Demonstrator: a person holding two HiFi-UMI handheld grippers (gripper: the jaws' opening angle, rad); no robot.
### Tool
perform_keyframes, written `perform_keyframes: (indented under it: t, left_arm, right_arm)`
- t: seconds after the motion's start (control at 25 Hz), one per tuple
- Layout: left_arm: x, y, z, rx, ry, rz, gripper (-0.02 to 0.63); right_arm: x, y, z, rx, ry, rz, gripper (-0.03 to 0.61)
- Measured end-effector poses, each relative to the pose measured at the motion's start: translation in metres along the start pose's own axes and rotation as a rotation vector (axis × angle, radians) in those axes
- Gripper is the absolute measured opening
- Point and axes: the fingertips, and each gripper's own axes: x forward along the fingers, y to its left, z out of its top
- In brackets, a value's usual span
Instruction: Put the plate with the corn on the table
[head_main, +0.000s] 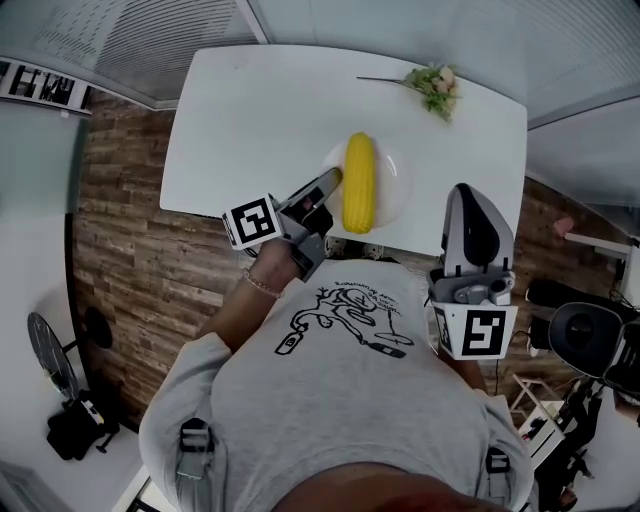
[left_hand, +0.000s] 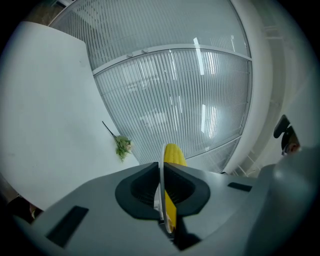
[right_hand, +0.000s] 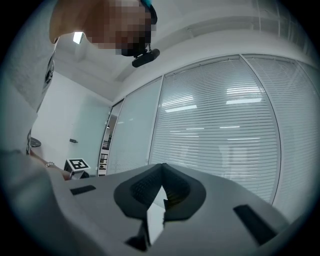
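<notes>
The corn (head_main: 359, 183) is bright yellow, the plate (head_main: 398, 182) white, the table (head_main: 260, 110) plain white. The floor (head_main: 130, 250) shows brown wood planks. The sprig (head_main: 436, 88) is green with pale pink. The left hand-held gripper (head_main: 331, 179) is grey, its marker cube (head_main: 251, 221) black-and-white.

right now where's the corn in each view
Head view: the corn lies centre frame on the white plate, at the table's near edge.
Left gripper view: low centre, a yellow tip rising behind the plate rim clamped between the jaws.
Right gripper view: not in it; only window blinds.
Shared landmark: the flower sprig, top right in the head view, left of centre in the left gripper view.
</notes>
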Motion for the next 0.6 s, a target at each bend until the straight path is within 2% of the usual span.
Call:
perform_keyframes:
  t: [0.36,0.6]
  left_arm:
    - [0.019,0.008,-0.017,0.020,0.033,-0.001,0.032]
    - [0.029,0.030,-0.025,0.036,0.040,0.023,0.032]
  right_arm:
    - [-0.009,-0.015,-0.001,-0.002,0.004,0.005,0.006]
    - [-0.015,-0.019,-0.003,-0.003,0.001,0.009,0.006]
